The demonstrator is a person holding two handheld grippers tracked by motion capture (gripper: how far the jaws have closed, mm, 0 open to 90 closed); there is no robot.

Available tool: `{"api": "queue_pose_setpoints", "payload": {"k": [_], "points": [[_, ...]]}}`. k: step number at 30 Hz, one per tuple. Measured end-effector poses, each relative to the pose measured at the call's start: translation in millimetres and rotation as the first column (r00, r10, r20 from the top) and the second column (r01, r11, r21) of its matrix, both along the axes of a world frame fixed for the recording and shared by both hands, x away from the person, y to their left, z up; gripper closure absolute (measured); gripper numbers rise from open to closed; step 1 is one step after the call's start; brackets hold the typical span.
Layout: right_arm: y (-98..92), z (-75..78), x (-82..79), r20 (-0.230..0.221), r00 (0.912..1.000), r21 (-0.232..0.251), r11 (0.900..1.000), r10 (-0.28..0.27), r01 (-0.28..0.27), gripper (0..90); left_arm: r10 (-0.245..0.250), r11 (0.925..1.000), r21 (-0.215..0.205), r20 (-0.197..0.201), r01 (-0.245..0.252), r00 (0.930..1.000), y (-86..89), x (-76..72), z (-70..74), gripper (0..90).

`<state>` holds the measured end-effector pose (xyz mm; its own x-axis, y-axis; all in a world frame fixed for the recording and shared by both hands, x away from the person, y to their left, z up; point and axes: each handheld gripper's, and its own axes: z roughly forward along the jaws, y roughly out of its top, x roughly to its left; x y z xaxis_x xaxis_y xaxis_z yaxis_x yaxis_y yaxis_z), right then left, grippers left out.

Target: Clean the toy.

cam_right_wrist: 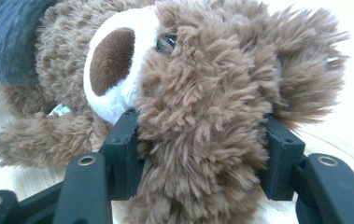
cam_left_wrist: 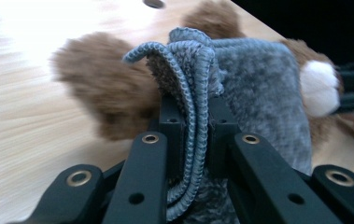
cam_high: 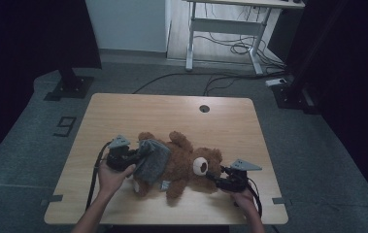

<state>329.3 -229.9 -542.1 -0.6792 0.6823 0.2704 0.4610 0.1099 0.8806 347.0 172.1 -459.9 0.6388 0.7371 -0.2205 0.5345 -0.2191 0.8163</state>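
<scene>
Pinching folded grey cloth (cam_left_wrist: pixel 191 93), left gripper (cam_left_wrist: pixel 194 126); right gripper (cam_right_wrist: pixel 202 154) clamps teddy (cam_right_wrist: pixel 198 93) head; high view shows table (cam_high: pixel 138 109).

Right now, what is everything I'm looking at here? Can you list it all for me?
teddy bear: one, brown with a white muzzle, lying on the table
cloth: one, grey, draped over the bear's lower body
table: one, light wood, mid-room
desk: one, white-legged, behind, cables beneath
left gripper: one, black, shut on the cloth's folded edge
right gripper: one, black, jaws clamped on the bear's head
hands: two, holding the grippers, at the near edge
</scene>
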Motion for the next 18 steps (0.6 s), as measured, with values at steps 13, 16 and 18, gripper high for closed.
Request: {"api": "queue_pose_setpoints", "payload": {"k": [13,16,18], "points": [[-0.7,-0.6,0.1,0.000,1.0000,0.001,1.000,-0.002,0.002,41.5,0.039,0.9992,0.000,-0.066,-0.039,0.9971,-16.1,17.0,-25.7,79.7],[-0.5,-0.6,0.1,0.000,1.0000,0.001,1.000,-0.001,0.001,41.5,0.047,0.9988,0.018,-0.083,-0.046,0.9955,-10.5,14.6,-33.3,79.6],[-0.1,-0.6,-0.2,0.001,1.0000,0.002,1.000,-0.003,0.003,41.5,0.054,0.9972,0.057,-0.088,-0.049,0.9946,-9.2,14.1,-38.9,79.5]]}}
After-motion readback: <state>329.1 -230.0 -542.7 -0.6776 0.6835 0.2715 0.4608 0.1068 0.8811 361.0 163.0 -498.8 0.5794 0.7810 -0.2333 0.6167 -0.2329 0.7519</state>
